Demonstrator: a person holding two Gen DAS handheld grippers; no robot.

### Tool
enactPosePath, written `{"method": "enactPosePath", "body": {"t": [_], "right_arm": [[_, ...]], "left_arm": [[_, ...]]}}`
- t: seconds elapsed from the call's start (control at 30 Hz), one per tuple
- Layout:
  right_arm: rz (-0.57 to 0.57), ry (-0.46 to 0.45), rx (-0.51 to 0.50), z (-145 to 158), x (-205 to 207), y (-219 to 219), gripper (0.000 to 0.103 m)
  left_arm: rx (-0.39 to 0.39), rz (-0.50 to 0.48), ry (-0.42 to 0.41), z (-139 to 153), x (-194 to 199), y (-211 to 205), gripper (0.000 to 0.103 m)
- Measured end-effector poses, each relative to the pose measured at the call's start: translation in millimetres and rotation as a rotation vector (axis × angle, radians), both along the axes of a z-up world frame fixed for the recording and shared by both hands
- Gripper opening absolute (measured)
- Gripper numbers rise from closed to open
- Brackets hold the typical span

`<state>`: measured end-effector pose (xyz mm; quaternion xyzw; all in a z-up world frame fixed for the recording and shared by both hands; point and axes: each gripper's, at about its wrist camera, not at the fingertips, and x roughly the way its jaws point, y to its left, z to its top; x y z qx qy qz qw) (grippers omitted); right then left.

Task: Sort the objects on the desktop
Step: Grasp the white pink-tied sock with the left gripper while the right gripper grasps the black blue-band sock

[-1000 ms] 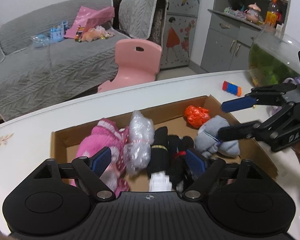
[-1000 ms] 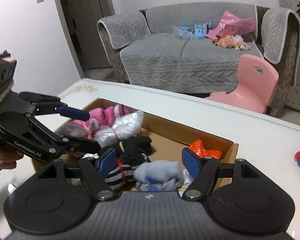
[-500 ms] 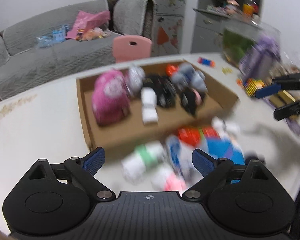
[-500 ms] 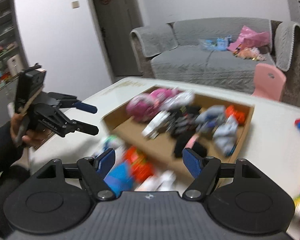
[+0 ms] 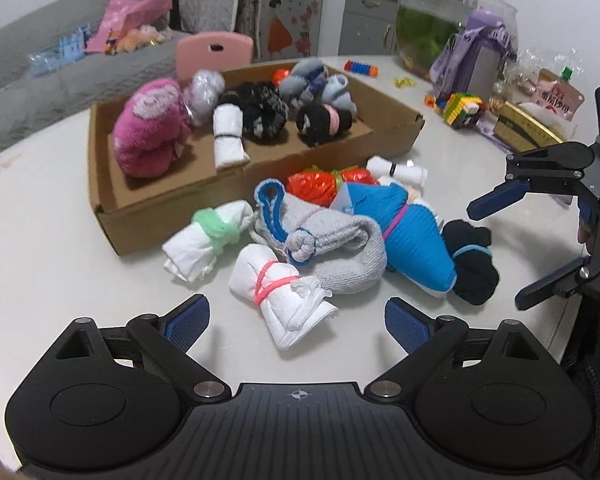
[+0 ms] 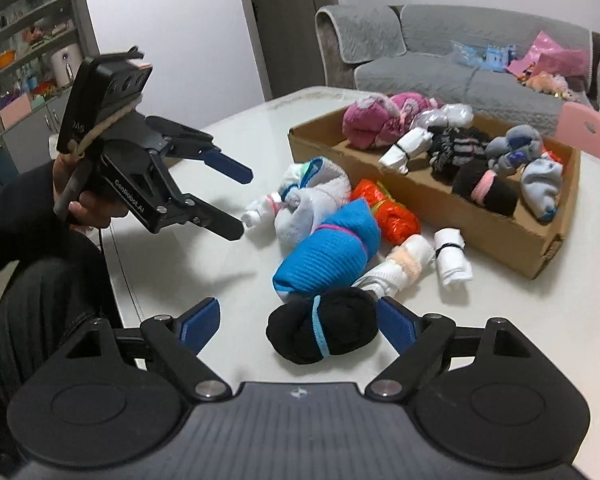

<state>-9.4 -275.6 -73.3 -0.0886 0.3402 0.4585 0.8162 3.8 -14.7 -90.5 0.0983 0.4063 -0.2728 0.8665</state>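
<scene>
A cardboard box (image 5: 160, 220) (image 6: 420, 204) holds several rolled socks. In front of it a loose pile lies on the white table: a blue roll (image 5: 400, 236) (image 6: 324, 256), a grey one (image 5: 340, 248), an orange one (image 5: 316, 184) and a green-banded white one (image 5: 204, 240). My left gripper (image 5: 298, 322) (image 6: 240, 204) is open just short of a white roll with a pink band (image 5: 276, 284). My right gripper (image 6: 300, 320) (image 5: 500, 256) has its jaws opening around a black roll with a blue band (image 6: 324, 330) (image 5: 472, 264), which lies on the table between them.
A fish bowl (image 5: 432, 24), a building-block toy (image 5: 460, 108) and packets crowd the table's far right. A small white roll with a black band (image 6: 452, 256) lies beside the box. A pink chair (image 5: 214, 50) and a grey sofa (image 6: 440, 64) stand beyond the table.
Both grippers have pulled back from over the box to the loose pile near the table's front. Both stand wider than before.
</scene>
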Motion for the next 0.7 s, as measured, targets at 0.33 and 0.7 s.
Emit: {"method": "enactPosePath", "body": {"t": [0.33, 0.7], "right_arm": [[0.020, -0.045, -0.080, -27.1, -6.3, 10.3, 0.071], [0.014, -0.039, -0.035, -29.9, -12.1, 6.2, 0.067]], "left_arm": [[0.057, 0.001, -0.009, -19.9, 16.9, -13.3, 0.098], [0.039, -0.010, -0.034, -16.8, 6.7, -15.1, 0.083]]}}
